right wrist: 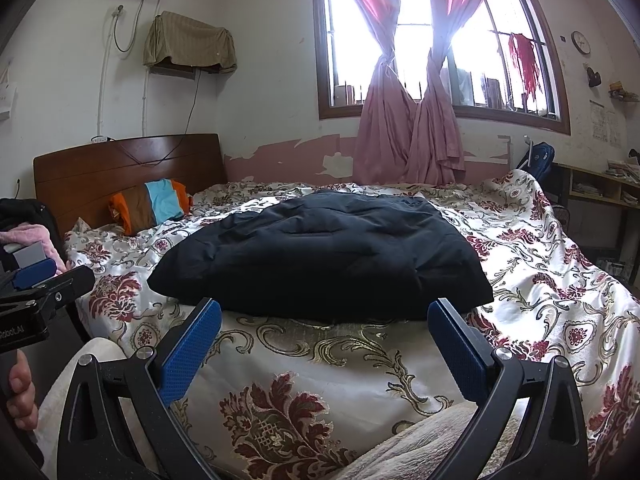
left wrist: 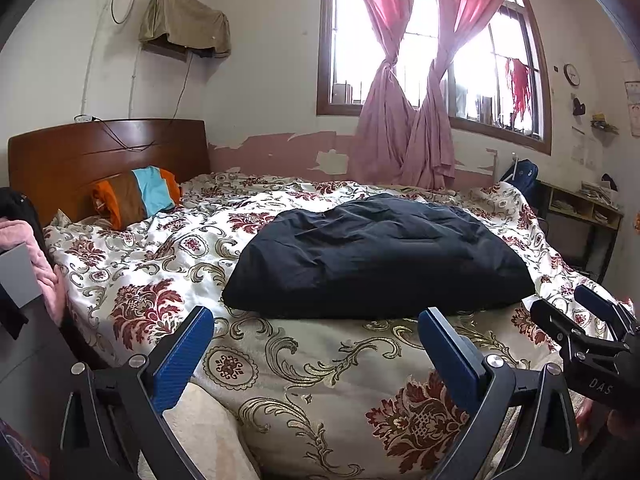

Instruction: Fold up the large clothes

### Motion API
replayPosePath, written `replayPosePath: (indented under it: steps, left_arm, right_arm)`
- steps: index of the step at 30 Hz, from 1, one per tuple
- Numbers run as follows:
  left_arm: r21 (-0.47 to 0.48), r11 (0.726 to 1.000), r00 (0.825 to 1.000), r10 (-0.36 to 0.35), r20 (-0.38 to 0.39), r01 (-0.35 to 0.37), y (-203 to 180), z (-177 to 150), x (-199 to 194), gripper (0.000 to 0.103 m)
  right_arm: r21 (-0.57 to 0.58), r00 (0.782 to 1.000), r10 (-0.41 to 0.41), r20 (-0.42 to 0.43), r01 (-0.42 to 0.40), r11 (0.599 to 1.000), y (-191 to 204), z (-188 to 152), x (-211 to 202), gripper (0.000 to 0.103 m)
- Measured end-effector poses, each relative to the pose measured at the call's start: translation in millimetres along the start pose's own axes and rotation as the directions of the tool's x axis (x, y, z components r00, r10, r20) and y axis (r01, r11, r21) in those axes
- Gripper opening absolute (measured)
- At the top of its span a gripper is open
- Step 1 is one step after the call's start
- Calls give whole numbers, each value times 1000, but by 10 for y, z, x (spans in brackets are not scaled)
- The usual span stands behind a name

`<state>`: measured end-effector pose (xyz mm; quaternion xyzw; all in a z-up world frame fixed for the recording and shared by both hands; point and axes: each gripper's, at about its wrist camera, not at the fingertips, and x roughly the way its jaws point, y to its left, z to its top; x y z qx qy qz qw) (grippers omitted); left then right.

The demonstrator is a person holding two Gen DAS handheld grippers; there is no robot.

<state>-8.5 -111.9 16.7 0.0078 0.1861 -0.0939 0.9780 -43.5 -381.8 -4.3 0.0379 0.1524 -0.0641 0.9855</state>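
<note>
A dark navy padded garment (left wrist: 376,256) lies folded into a thick rectangle on the floral quilt (left wrist: 160,280) of a bed; it also shows in the right wrist view (right wrist: 320,256). My left gripper (left wrist: 316,356) is open and empty, held over the near edge of the bed, short of the garment. My right gripper (right wrist: 324,352) is open and empty too, just short of the garment's near edge. The right gripper also shows at the right edge of the left wrist view (left wrist: 576,312), and the left gripper at the left edge of the right wrist view (right wrist: 48,276).
A wooden headboard (left wrist: 104,160) and a striped pillow (left wrist: 136,196) are at the far left. Pink curtains (left wrist: 404,136) hang at the window behind the bed. A shelf unit (left wrist: 580,216) stands on the right. Pink cloth (left wrist: 36,256) lies at the left edge.
</note>
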Motion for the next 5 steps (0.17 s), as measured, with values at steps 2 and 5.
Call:
replayPosePath:
  steps: [2,5]
  left_arm:
    - [0,1000,1000,-5,0,5,3,-7,1,103]
    - [-1,1000,1000,-3,-3,3,1,-12,12,103]
  right_arm:
    - [1,1000,1,-2,-1,1000,-9,9,4,101]
    - [0,1000,1,-5,-1,1000,-20,14,5,101]
